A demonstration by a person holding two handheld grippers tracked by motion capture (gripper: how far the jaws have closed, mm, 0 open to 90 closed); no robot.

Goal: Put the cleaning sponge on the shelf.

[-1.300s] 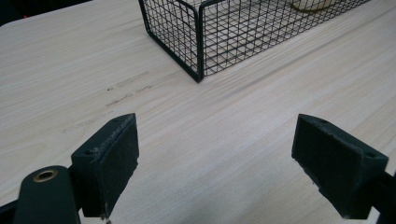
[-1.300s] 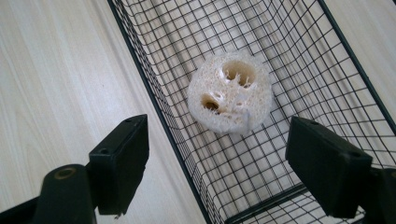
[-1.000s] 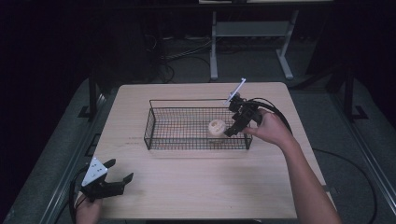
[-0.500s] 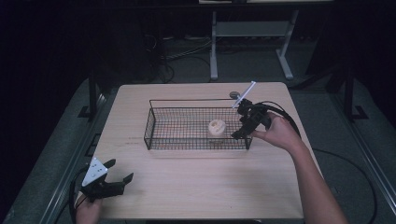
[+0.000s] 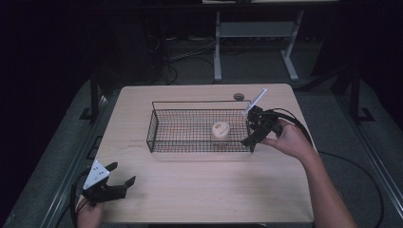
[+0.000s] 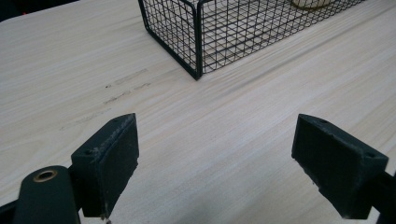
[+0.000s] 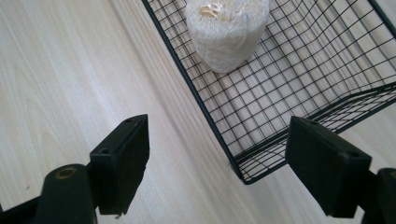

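Wooden table [image 5: 199,190]; loofah [image 5: 220,130] in basket [image 5: 161,128], beyond right tongs [image 5: 250,133].

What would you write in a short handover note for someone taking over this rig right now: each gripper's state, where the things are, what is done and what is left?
Left gripper: open, empty, over the table's near left corner.
Right gripper: open, empty, at the right end of the wire basket, its jaws straddling the basket's near right corner.
Loofah piece: lying inside the basket, right of the middle.
Small dark round thing: on the table behind the basket.
Done: loofah is in the basket.
Left: probably to grip or shift the basket; that is only a guess.
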